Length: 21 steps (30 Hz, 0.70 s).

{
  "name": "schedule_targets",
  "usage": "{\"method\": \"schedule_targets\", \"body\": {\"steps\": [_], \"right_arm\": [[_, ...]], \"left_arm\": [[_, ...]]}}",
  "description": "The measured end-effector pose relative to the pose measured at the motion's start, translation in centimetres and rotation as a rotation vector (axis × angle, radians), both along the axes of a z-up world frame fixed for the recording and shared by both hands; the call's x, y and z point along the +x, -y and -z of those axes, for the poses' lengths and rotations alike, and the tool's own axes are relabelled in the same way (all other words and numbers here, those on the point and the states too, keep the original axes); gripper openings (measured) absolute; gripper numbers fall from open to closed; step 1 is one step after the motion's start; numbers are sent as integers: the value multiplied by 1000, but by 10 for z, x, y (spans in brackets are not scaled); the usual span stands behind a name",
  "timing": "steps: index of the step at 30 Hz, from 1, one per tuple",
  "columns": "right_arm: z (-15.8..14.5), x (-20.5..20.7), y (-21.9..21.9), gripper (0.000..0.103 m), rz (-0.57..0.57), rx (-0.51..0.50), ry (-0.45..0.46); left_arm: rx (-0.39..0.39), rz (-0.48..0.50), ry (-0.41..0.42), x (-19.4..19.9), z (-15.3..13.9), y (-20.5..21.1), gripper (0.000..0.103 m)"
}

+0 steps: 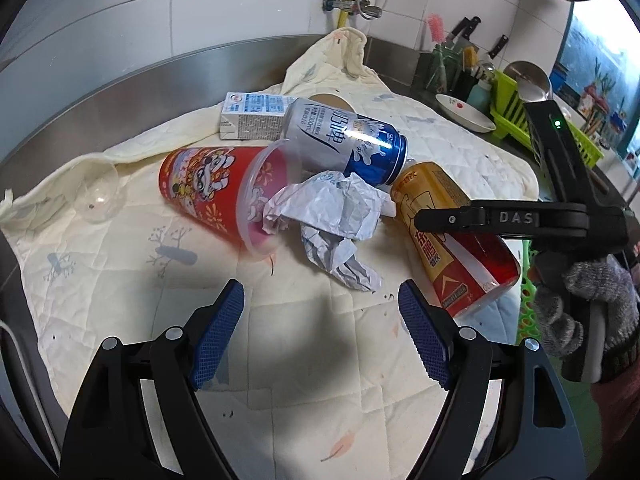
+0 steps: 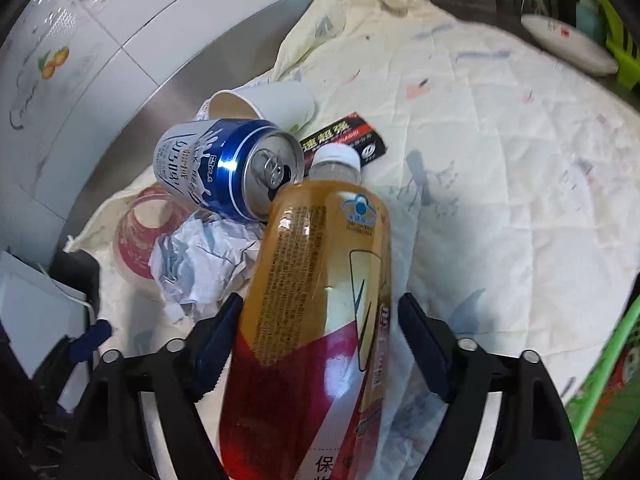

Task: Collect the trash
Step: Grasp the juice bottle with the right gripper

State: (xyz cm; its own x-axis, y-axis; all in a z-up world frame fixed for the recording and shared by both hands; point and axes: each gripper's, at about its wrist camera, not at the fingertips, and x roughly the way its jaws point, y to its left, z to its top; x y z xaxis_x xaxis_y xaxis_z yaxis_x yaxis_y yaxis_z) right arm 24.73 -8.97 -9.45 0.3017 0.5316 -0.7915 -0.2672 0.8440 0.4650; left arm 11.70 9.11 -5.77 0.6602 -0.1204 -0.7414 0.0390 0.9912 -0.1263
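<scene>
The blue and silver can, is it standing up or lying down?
Lying down. The blue and silver can rests on its side, its opened top facing the right wrist camera, beside the crumpled paper.

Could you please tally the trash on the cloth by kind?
Cups: 2, red plastic cup, white paper cup
Blue can: 1
Drink bottle: 1
Milk carton: 1
Crumpled paper: 1
Black packet: 1
Clear dome lid: 1
Total: 8

One blue-and-white aluminium can [image 1: 348, 146], one gold-and-red plastic bottle [image 2: 316, 300], one red printed plastic cup [image 1: 216, 192]. One white paper cup [image 2: 268, 104], one white milk carton [image 1: 252, 116]. One crumpled white paper wad [image 1: 332, 224] beside the can.
</scene>
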Motion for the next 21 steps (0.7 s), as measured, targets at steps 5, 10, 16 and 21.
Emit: {"method": "schedule_targets", "body": {"steps": [5, 10, 16, 21], "right_arm": [[-6, -11, 8, 70, -1, -4, 36], [-21, -31, 31, 69, 18, 29, 83], [-33, -50, 49, 69, 34, 60, 109], [-41, -62, 64, 69, 59, 102, 127]], "left_arm": [[31, 15, 5, 12, 0, 7, 78], [74, 28, 2, 30, 2, 14, 74], [111, 29, -11, 56, 9, 21, 71], [151, 33, -21, 72, 16, 26, 70]]}}
